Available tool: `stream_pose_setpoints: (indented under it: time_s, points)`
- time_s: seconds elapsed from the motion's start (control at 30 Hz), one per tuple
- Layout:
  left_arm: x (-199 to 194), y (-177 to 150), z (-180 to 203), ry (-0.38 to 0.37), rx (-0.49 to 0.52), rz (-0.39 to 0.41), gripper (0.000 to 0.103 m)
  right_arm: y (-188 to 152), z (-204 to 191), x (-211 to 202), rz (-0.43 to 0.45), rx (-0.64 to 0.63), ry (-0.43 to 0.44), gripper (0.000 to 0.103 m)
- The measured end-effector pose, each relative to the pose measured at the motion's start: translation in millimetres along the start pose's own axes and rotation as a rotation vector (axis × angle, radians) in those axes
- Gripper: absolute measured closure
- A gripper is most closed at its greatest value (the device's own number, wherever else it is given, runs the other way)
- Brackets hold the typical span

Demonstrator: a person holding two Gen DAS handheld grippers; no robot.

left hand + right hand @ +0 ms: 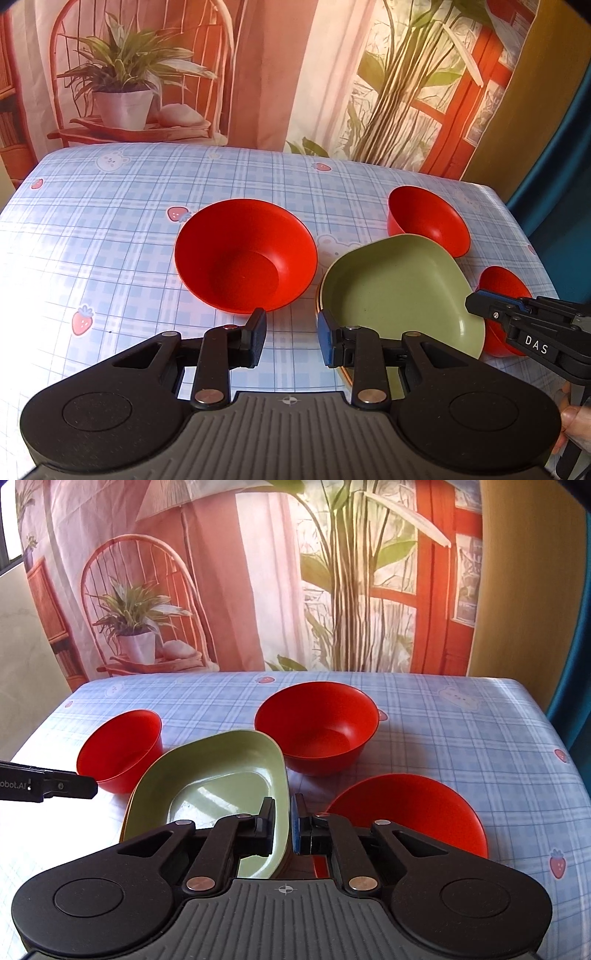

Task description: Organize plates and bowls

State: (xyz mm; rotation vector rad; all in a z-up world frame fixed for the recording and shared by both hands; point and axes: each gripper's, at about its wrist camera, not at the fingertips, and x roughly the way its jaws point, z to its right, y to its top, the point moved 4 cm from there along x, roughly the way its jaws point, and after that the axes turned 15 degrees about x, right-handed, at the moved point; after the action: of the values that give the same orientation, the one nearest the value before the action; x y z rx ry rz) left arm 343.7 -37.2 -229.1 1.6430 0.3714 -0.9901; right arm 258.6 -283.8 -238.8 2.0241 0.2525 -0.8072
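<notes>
Your right tool (283,825) is clamping the green plate (221,771) rim; left tool (291,338) is hanging released beside it.

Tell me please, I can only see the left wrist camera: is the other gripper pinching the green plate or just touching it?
Observer: Pinching. In the right wrist view, the right gripper is closed on the near rim of the green plate.
Operator: What's the red thing hiding behind that gripper?
Observer: That's a wide red bowl. It sits on the table just to the right of the plate, and nothing shows inside it.
</notes>
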Motion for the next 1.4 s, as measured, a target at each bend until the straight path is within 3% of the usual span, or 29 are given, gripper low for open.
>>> stream_pose_setpoints:
  time_s: [0.27, 0.53, 0.73, 0.97, 1.3, 1.4]
  points:
    - [-4, 2, -12, 0.031, -0.044, 0.010, 0.071, 0, 6, 8, -0.040, 0.071, 0.011, 0.095]
    - [4, 41, -7, -0.007, -0.034, 0.052, 0.071, 35, 14, -5, 0.019, 0.090, 0.063, 0.090]
    - [40, 78, 14, -0.023, 0.002, 0.037, 0.071, 69, 45, 11, 0.063, 0.138, 0.022, 0.089]
    - [89, 107, 48, -0.104, 0.031, 0.012, 0.071, 78, 78, 41, 0.036, 0.268, 0.032, 0.088]
    - [144, 102, 76, -0.143, 0.067, -0.073, 0.071, 74, 85, 65, -0.010, 0.292, 0.043, 0.085]
    - [144, 100, 78, -0.129, 0.081, -0.063, 0.083, 72, 85, 68, -0.022, 0.298, 0.057, 0.088]
